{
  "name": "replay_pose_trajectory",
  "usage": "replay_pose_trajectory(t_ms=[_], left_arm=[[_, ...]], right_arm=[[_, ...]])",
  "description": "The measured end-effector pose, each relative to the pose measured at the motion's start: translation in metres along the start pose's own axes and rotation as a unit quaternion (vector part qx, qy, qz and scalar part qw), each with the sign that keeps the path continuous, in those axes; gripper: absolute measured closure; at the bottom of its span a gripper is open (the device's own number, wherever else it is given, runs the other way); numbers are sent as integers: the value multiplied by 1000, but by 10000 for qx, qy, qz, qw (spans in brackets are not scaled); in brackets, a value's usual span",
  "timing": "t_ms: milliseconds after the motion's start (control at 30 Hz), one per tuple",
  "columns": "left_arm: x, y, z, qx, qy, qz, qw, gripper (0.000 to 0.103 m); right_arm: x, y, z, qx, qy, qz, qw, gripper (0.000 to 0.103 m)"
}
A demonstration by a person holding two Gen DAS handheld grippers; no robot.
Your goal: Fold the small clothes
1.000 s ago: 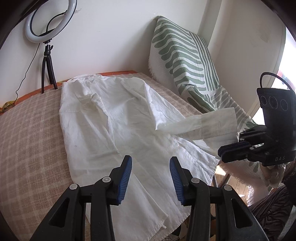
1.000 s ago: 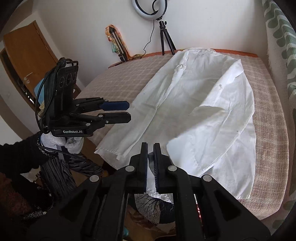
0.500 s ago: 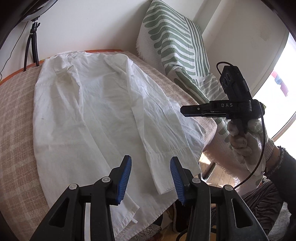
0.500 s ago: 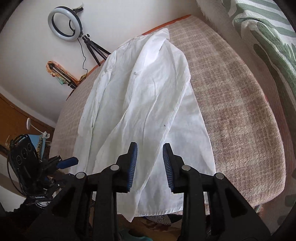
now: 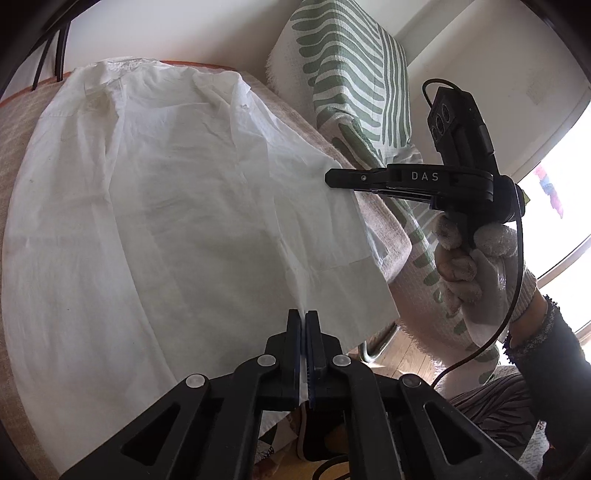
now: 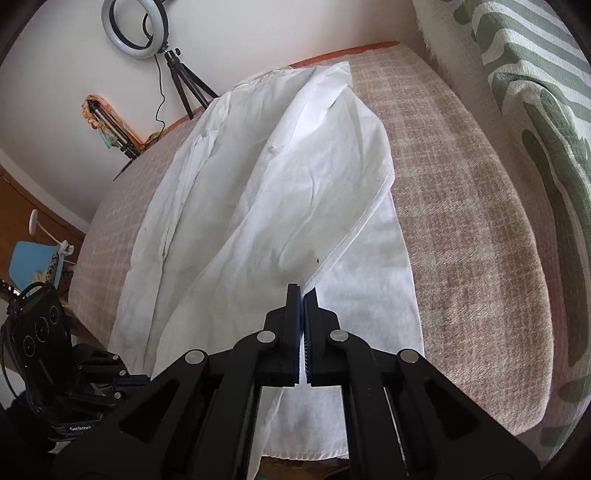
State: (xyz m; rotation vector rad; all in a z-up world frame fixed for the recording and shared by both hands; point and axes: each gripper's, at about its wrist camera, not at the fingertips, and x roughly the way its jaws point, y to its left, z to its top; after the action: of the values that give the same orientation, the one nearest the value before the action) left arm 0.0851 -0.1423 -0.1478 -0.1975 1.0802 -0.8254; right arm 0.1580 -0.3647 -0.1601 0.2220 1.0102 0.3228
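A white shirt (image 5: 177, 206) lies spread on the beige checked bed, collar at the far end; it also shows in the right wrist view (image 6: 280, 192). My left gripper (image 5: 303, 317) is shut on the shirt's folded-in sleeve near the hem at the bed's near edge. My right gripper (image 6: 303, 295) is shut on the shirt's right side edge, where the cloth is lifted into a ridge. In the left wrist view the right gripper (image 5: 332, 177) pinches the shirt's right edge. The left gripper's body (image 6: 48, 350) shows low at left in the right wrist view.
The beige checked bed cover (image 6: 461, 192) has bare cloth right of the shirt. A green-striped cushion (image 5: 354, 74) leans against the wall at the right. A ring light on a tripod (image 6: 140, 33) stands behind the bed. Wooden floor (image 5: 399, 343) lies below the bed's edge.
Both grippers were open half a second ago and have shut on the shirt. The sleeve now lies folded over the shirt body, and both grippers have moved closer to the cloth.
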Motion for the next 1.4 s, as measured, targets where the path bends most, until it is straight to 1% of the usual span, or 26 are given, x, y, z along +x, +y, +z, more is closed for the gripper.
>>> replay_pose_trajectory(t_ms=[67, 100, 133, 167, 200, 233, 300, 333, 367, 400, 433, 467, 500, 533, 567, 600, 667, 767, 833, 933, 1000, 1167, 1233, 1333, 1367, 1400], left_arm=[[4, -9, -3, 88, 22, -80, 9999, 103], [8, -14, -5, 192, 76, -25, 9998, 103], [12, -17, -8, 296, 116, 68, 9995, 103], [16, -18, -10, 370, 159, 170, 9990, 103], [18, -17, -12, 382, 199, 221, 9988, 103], [19, -16, -12, 366, 217, 215, 9989, 103], [15, -16, -12, 418, 166, 285, 9986, 103], [11, -17, -11, 483, 89, 363, 9981, 103], [7, -19, -9, 543, -4, 422, 9976, 103], [2, -21, -7, 590, -105, 466, 9971, 103], [-3, -24, -4, 642, -213, 508, 9964, 101], [-7, -28, -3, 718, -313, 559, 9954, 95], [-9, -34, 0, 816, -398, 592, 9941, 87], [-9, -39, 5, 931, -451, 587, 9929, 84], [-6, -47, 9, 1054, -474, 557, 9917, 78], [-2, -53, 14, 1156, -475, 538, 9907, 74], [10, -63, 26, 1241, -467, 517, 9898, 74], [34, -72, 46, 1145, -367, 418, 9919, 73], [54, -81, 55, 1137, -281, 388, 9924, 69], [82, -96, 58, 1290, -95, 472, 9905, 59], [101, -102, 59, 1263, 120, 513, 9906, 47], [138, -113, 55, 1226, 343, 833, 9884, 45], [148, -117, 52, 1332, 377, 1083, 9844, 44], [154, -126, 48, 1577, 260, 1373, 9775, 44], [155, -128, 46, 1664, 238, 1443, 9751, 47], [156, -128, 45, 1745, 198, 1523, 9726, 59]], right_arm=[[-15, 0, 5, -198, -103, -413, 9989, 100], [-17, -1, 7, -247, -73, -554, 9981, 100], [-16, -4, 7, -207, 49, -451, 9988, 100], [-13, -7, 7, -140, 177, -248, 9994, 100], [-10, -8, 5, -156, 210, -212, 9994, 100], [-6, -6, 4, -229, 266, -257, 9991, 100], [3, -3, 1, -408, 405, -521, 9970, 99], [4, -5, 1, -428, 443, -569, 9965, 94], [3, -9, -1, -369, 460, -532, 9968, 81], [1, -15, -1, -255, 441, -457, 9977, 72], [-3, -22, -3, -126, 377, -402, 9984, 56], [-8, -30, -4, 22, 308, -328, 9990, 52], [-13, -38, -5, 181, 264, -266, 9991, 52], [-19, -46, -7, 355, 194, -219, 9989, 52], [-26, -54, -8, 516, 79, -131, 9986, 52], [-34, -61, -10, 663, -51, 9, 9978, 52], [-48, -72, -12, 905, -234, 259, 9953, 52], [-67, -81, -13, 1047, -485, 177, 9932, 52], [-79, -86, -12, 1115, -657, 121, 9915, 52], [-95, -93, -11, 1162, -881, 52, 9893, 52], [-104, -101, -12, 1240, -994, 57, 9873, 52], [-116, -119, -17, 1411, -1126, 50, 9836, 52], [-117, -122, -18, 1456, -1141, 105, 9827, 52], [-118, -124, -20, 1440, -1142, 101, 9829, 52], [-118, -123, -20, 1434, -1139, 118, 9830, 52], [-118, -123, -20, 1432, -1138, 142, 9830, 52]])
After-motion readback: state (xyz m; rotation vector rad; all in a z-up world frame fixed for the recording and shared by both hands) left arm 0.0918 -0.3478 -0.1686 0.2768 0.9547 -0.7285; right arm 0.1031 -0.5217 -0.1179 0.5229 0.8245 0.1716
